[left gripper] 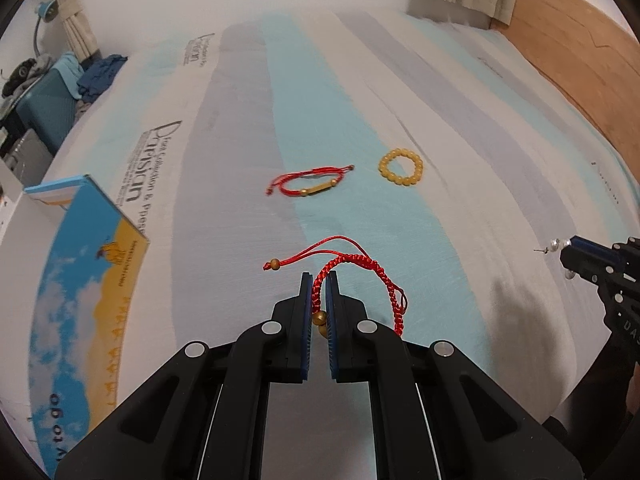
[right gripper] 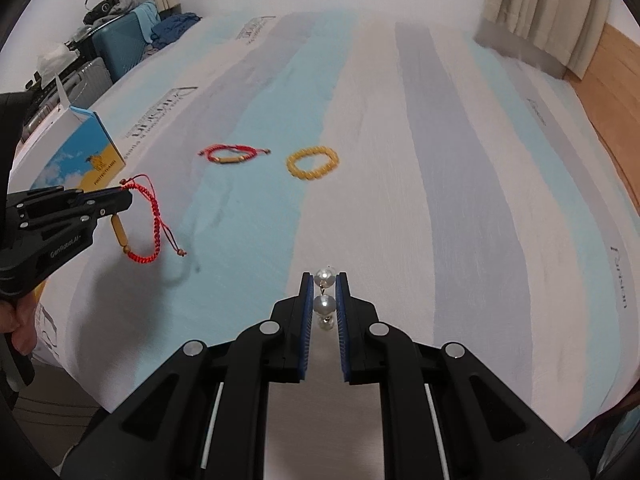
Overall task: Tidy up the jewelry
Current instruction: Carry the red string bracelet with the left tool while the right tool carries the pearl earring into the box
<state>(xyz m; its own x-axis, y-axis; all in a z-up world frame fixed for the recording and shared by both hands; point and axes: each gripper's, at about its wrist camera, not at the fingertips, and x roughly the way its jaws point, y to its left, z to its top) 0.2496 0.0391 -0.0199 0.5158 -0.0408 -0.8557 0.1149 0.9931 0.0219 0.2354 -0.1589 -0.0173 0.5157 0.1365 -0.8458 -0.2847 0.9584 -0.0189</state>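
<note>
My left gripper (left gripper: 319,280) is shut on a red braided bracelet (left gripper: 360,266) with gold beads and holds it above the bed; it also shows in the right wrist view (right gripper: 150,220), hanging from the left gripper (right gripper: 124,196). My right gripper (right gripper: 324,280) is shut on a pearl earring (right gripper: 324,304); in the left wrist view the earring (left gripper: 554,245) sticks out of the right gripper (left gripper: 572,248). A second red cord bracelet (left gripper: 310,182) (right gripper: 232,154) and a yellow bead bracelet (left gripper: 401,167) (right gripper: 313,163) lie on the striped bedsheet (left gripper: 460,140).
An open blue-and-yellow cardboard box (left gripper: 88,260) (right gripper: 86,148) lies at the left on the bed. A teal suitcase (right gripper: 120,46) and clothes stand beyond the bed's far left. A wooden headboard (left gripper: 580,52) and curtain (right gripper: 532,8) are at the right.
</note>
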